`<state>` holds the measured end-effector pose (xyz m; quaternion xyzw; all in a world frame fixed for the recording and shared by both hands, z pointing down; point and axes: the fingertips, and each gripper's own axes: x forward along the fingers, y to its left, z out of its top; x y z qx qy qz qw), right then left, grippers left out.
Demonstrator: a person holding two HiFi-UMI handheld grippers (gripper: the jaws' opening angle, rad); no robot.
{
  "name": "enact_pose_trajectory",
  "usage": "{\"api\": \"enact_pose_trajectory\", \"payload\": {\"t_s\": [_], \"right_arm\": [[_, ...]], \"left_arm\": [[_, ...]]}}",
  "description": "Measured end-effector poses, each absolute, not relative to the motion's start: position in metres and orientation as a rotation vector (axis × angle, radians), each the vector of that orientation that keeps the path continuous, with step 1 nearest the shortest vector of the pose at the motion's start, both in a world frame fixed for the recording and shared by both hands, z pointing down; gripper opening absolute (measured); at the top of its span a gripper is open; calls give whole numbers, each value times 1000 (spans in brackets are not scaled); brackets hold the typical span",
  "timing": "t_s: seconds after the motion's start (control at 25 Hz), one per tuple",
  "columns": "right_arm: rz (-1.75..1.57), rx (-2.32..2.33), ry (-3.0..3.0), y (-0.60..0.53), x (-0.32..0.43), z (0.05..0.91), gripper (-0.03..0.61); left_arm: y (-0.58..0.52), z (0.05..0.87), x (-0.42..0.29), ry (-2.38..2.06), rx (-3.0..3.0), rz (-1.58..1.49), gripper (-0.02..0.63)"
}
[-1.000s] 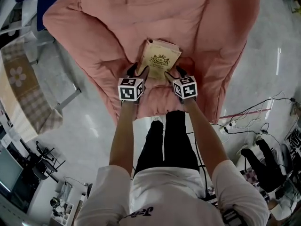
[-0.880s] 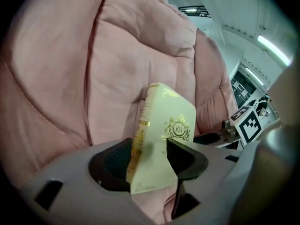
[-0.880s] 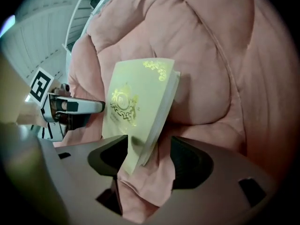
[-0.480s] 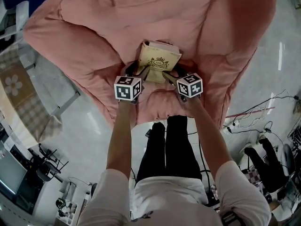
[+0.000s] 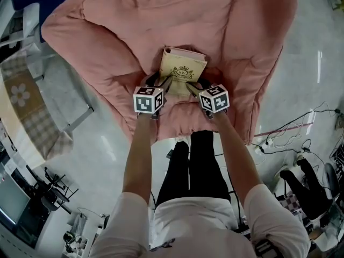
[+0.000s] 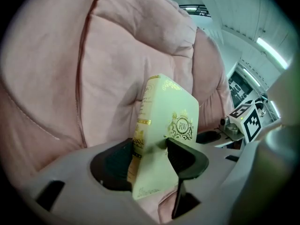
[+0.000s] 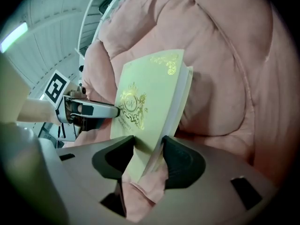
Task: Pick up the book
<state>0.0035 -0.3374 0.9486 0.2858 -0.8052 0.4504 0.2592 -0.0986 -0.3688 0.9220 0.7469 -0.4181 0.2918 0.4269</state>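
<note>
Book (image 5: 183, 70) stands near the middle of the pink beanbag (image 5: 161, 15), in the seat dip, a bit toward the front edge closest to me. It's on its bottom edge, tilted back vs the padded backrest, front cover facing me. The lower end sinks a little into the fabric.

Look of it: hardcover, pale cream, w/ a gold crest in the middle of the cover (crown on top, letters "RW" inside a wreath). There's a gold scroll ornament in a top corner and a line of small gold print under the crest, too fine to read. The spine has gold bands and lettering. The page block is white and shows on the side opposite the spine.

My left gripper (image 5: 161, 81) sits at the book's lower left, spine side. Its jaws are nearly full wide and just starting to close, w/ the spine corner between them. The right-hand pad lies on the front cover. The other pad looks to stand off the back, so no real hold there yet.

My right gripper (image 5: 198, 85) is at the lower right, page-edge side. Its jaws are closing in, w/ that corner of the book between the two black pads, one on the cover and one on the back side. Both look to be touching. A fold of pink fabric bunches just below the pads.

Both grippers point down at a slant, marker cubes facing up at me, side by side at the beanbag's front edge.
</note>
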Motion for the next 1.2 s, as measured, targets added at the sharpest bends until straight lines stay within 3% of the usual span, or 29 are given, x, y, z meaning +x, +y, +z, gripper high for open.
{"api": "enact_pose_trajectory", "payload": {"t_s": [1.2], "right_arm": [[491, 1083, -2364, -227, 12, 573, 190]], "left_arm": [[-239, 554, -99, -1303, 2266, 299, 232]]}}
